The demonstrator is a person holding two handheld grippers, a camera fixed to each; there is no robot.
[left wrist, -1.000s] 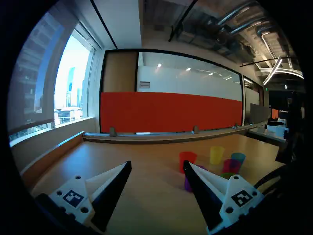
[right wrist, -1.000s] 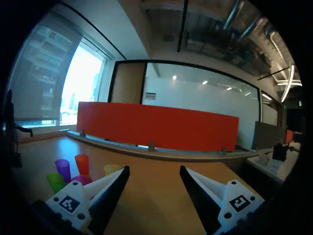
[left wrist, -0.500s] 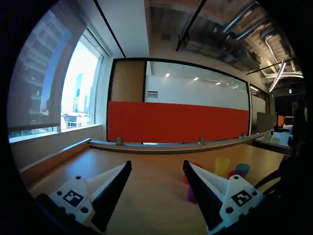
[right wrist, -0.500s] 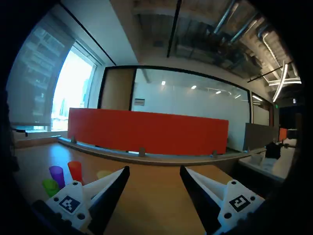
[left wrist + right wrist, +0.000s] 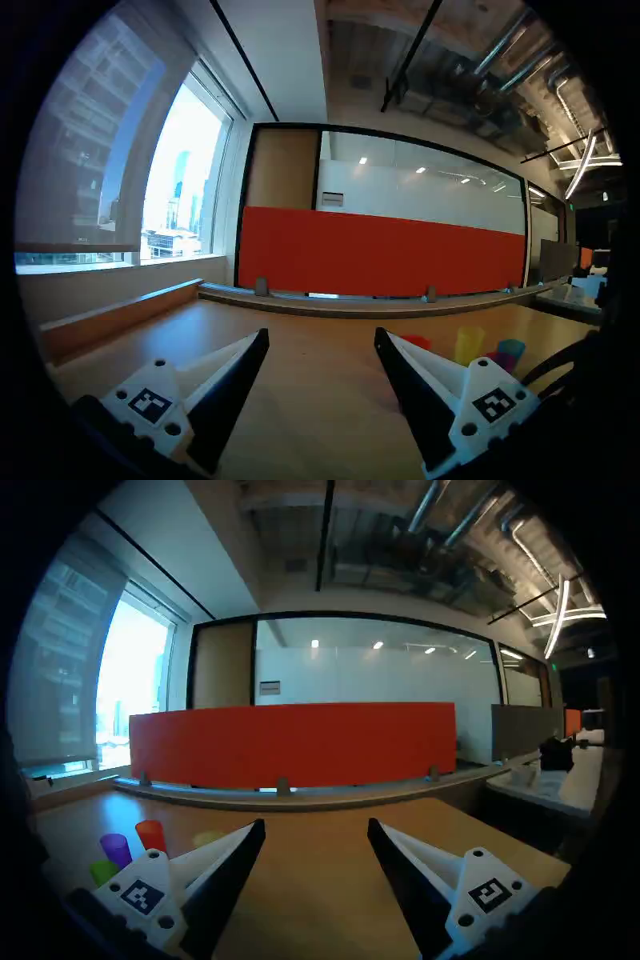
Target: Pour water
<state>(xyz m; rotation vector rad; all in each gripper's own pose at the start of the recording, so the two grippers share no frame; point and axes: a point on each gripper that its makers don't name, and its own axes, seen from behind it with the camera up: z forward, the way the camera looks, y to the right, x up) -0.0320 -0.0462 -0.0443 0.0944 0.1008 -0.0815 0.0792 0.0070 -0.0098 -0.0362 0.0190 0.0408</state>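
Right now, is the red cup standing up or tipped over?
Standing up. In the right gripper view the red cup stands straight on the wooden table, beside the purple cup.

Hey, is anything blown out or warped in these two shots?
Left gripper view: the tall window is blown out white, and the ceiling light strip curves from fisheye distortion. Right gripper view: the window glares too, and the orange partition panel bows.
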